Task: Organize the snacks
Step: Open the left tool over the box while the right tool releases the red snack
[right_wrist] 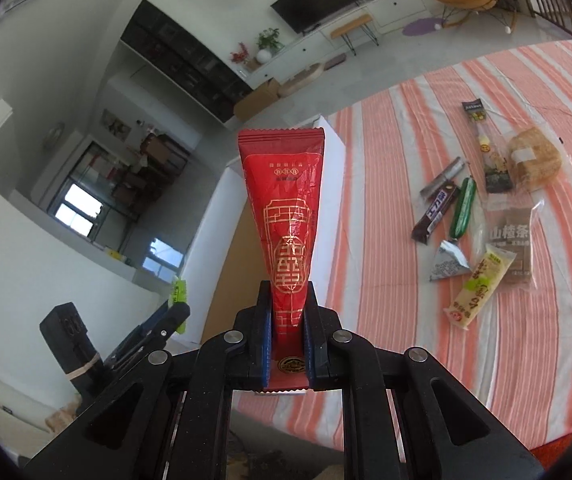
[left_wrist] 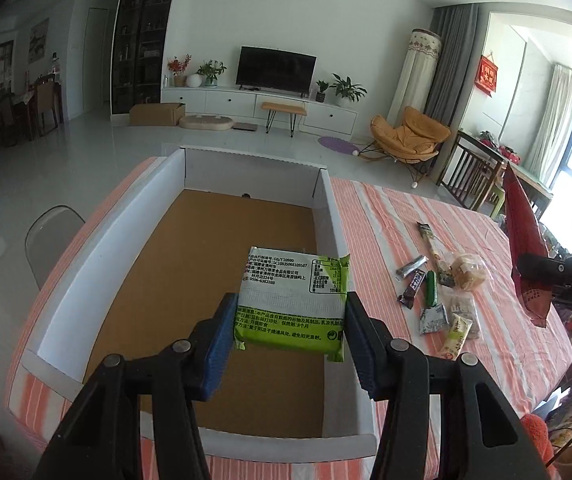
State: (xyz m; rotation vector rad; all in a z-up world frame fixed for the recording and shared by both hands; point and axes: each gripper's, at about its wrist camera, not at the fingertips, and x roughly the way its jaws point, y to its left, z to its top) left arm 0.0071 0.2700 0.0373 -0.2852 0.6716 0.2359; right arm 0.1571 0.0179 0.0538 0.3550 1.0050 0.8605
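My left gripper (left_wrist: pixel 290 320) is shut on a green and white snack packet (left_wrist: pixel 292 298) and holds it above the brown floor of a white-walled cardboard box (left_wrist: pixel 133 240). My right gripper (right_wrist: pixel 288 312) is shut on a tall red snack packet (right_wrist: pixel 288 208) with gold print, held upright over the table beside the box (right_wrist: pixel 221 200). The red packet also shows at the right of the left wrist view (left_wrist: pixel 524 240). Several loose snacks (left_wrist: pixel 438 296) lie on the striped cloth right of the box; in the right wrist view they lie at the right (right_wrist: pixel 482 208).
The table has an orange and white striped cloth (left_wrist: pixel 398 216). A grey chair (left_wrist: pixel 51 236) stands at its left side and wooden chairs (left_wrist: pixel 474 176) at the far right. The left gripper's body shows low left in the right wrist view (right_wrist: pixel 125 344).
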